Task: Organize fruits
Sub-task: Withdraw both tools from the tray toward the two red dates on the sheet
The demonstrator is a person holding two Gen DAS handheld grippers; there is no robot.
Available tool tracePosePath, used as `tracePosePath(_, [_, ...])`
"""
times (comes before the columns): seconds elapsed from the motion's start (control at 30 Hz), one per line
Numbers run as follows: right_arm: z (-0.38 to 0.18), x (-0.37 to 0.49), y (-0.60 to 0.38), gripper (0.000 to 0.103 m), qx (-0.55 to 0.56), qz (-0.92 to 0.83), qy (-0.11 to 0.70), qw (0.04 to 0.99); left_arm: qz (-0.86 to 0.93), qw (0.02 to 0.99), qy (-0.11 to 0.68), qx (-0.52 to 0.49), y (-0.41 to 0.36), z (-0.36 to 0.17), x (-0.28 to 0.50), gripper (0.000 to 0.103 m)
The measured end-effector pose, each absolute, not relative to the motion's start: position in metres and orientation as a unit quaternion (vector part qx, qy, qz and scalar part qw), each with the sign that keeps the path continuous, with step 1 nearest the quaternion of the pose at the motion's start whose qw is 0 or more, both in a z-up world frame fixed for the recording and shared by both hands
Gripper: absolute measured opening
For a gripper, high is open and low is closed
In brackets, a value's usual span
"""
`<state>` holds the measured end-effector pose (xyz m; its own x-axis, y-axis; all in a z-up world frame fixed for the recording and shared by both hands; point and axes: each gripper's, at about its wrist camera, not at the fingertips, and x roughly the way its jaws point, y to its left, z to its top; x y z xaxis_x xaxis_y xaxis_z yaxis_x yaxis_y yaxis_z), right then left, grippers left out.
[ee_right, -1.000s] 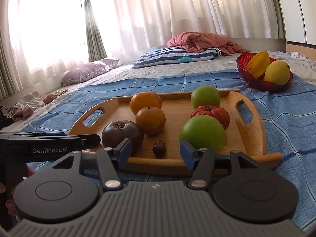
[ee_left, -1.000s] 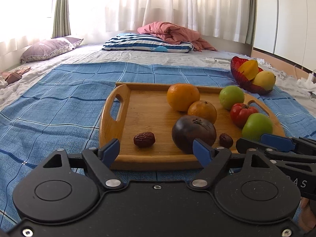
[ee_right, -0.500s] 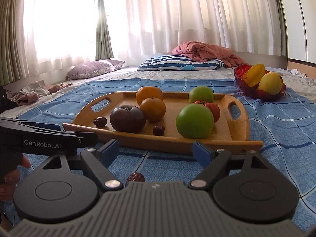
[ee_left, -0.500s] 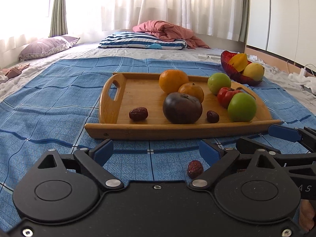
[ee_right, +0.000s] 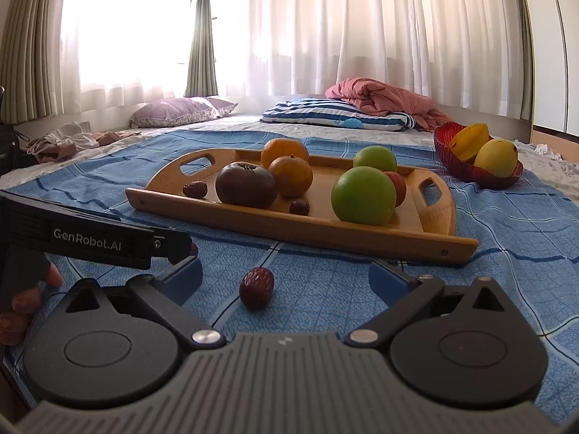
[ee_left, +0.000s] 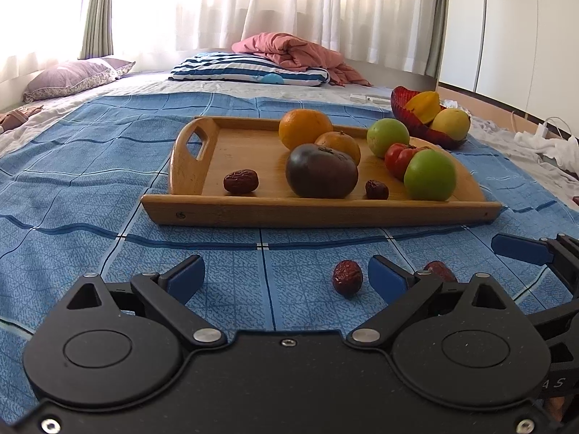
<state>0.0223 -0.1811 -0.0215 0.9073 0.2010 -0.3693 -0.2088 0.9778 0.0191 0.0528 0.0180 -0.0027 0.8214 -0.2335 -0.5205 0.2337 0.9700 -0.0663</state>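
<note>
Fruit on the wooden tray (ee_left: 191,213) looks firm: the dark tomato (ee_left: 321,171) wants a gentle side grip. Two wrinkled dates lie on the bed's blue cloth (light, slightly soft): one (ee_left: 347,277) between the left gripper (ee_left: 286,275), one (ee_right: 257,287) between the right gripper (ee_right: 286,275), jaws opening, neither touched.

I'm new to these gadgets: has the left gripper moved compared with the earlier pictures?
Yes. The left gripper has backed away from the wooden tray: blue blanket now lies between them, with a red date between its opening jaws.
</note>
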Motion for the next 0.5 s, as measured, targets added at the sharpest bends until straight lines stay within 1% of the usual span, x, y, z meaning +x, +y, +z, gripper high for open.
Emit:
tracePosePath(0.2, [-0.0244,0.02,-0.1761,0.103,-0.026,0.11,0.191,0.975,-0.119,0.954,0.276,0.009,0.0136,-0.0073,0.0538,0.097])
tracePosePath(0.4, [-0.026,0.0234,-0.1762,0.099,-0.023,0.119,0.2,0.972,-0.113,0.954,0.277,0.011,0.0123,-0.0107,0.0562,0.097])
tracePosePath(0.5, [-0.0271,0.0233,-0.174,0.095,-0.03,0.12,0.202,0.972,-0.111,0.955,0.275,0.018,0.0096,-0.0122,0.0553,0.097])
